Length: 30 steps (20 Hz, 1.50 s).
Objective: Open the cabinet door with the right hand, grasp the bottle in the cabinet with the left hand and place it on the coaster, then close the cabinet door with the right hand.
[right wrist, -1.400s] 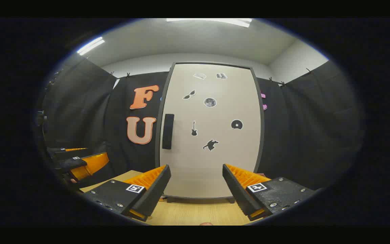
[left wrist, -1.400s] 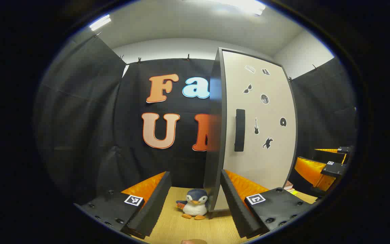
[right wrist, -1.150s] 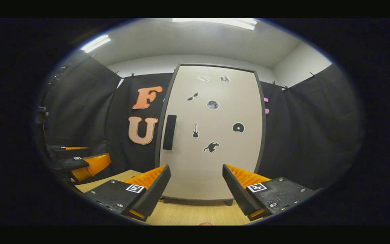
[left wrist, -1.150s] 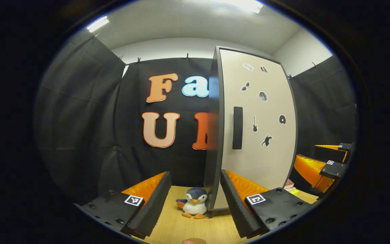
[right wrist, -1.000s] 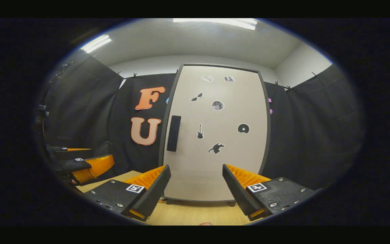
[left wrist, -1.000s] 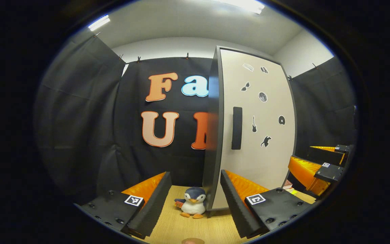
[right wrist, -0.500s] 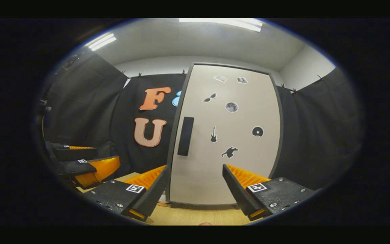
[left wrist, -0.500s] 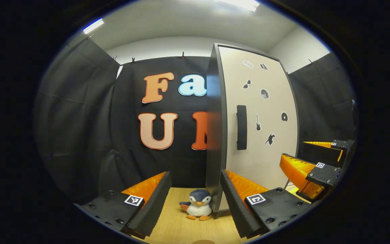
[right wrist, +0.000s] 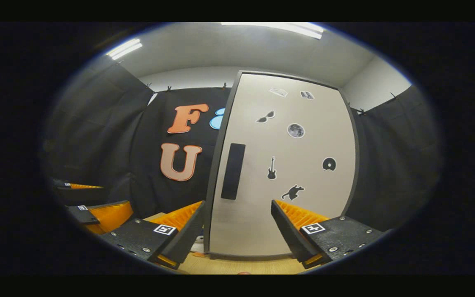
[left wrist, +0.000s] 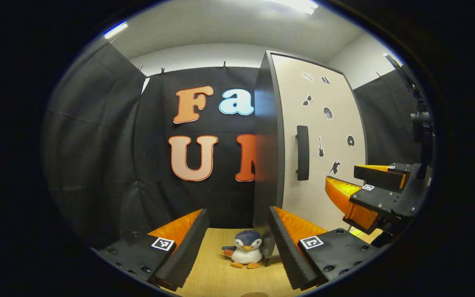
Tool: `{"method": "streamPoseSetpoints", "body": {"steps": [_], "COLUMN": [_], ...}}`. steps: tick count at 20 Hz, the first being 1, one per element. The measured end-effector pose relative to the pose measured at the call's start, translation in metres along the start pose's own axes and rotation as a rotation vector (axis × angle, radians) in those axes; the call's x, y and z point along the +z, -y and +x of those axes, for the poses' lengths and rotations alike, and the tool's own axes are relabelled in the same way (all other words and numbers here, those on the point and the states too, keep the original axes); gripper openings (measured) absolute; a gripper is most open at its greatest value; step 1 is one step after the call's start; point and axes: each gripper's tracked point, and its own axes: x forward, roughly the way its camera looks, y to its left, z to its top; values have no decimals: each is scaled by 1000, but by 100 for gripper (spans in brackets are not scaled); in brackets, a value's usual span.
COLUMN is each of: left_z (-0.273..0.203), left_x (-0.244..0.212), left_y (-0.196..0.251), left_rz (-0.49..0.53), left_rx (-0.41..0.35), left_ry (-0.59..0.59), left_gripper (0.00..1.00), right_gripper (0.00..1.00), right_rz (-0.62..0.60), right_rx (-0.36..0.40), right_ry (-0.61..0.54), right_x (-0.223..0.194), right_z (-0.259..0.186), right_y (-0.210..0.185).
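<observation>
A tall cabinet stands on the wooden table with its beige door (right wrist: 287,173) shut, so its inside is hidden. The door carries small black stickers and a black vertical handle (right wrist: 233,171) near its left edge. My right gripper (right wrist: 238,206) is open and close in front of the door, a little below and right of the handle, touching nothing. In the left gripper view the cabinet's dark side (left wrist: 266,136), the handle (left wrist: 302,153) and the right gripper (left wrist: 341,175) appear. My left gripper (left wrist: 237,214) is open and empty, held off the cabinet's left corner.
A small penguin plush (left wrist: 243,249) sits on the wooden table (left wrist: 217,272) at the cabinet's left front corner. Black cloth walls close in the booth behind and on both sides. The left gripper (right wrist: 116,196) is low at the left of the right gripper view.
My right gripper has moved nearer the door, so the door and handle look larger. The left gripper has shifted slightly. Both stay open and the door stays shut.
</observation>
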Motion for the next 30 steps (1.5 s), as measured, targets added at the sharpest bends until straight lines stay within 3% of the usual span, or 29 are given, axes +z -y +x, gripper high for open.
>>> {"method": "streamPoseSetpoints", "body": {"steps": [7, 13, 19, 22, 27, 28, 30], "left_z": [-3, -8, -3, -2, -4, -4, 1], "left_x": [-18, -29, -39, -39, -42, -43, -47], "left_y": [-27, -51, -73, -76, -84, -85, -88], "left_rz": [0, -38, -42, -43, -36, -39, -39], "left_rx": [49, 102, 133, 130, 125, 120, 102], "left_ry": [-37, -55, -67, -69, -76, -82, -96], "left_gripper": [96, 96, 95, 96, 96, 96, 96], "right_gripper": [93, 84, 60, 37, 25, 19, 19], "right_rz": [114, 148, 141, 142, 155, 159, 171], "right_rx": [40, -20, -63, -78, -105, -112, -123], "right_ry": [-38, -94, -52, -46, -40, -34, -19], "right_x": [1, -9, 3, 4, 4, 6, 6], "right_z": [73, 117, 123, 124, 122, 121, 120], "right_y": [-24, -14, -12, -14, -12, -12, -11]}}
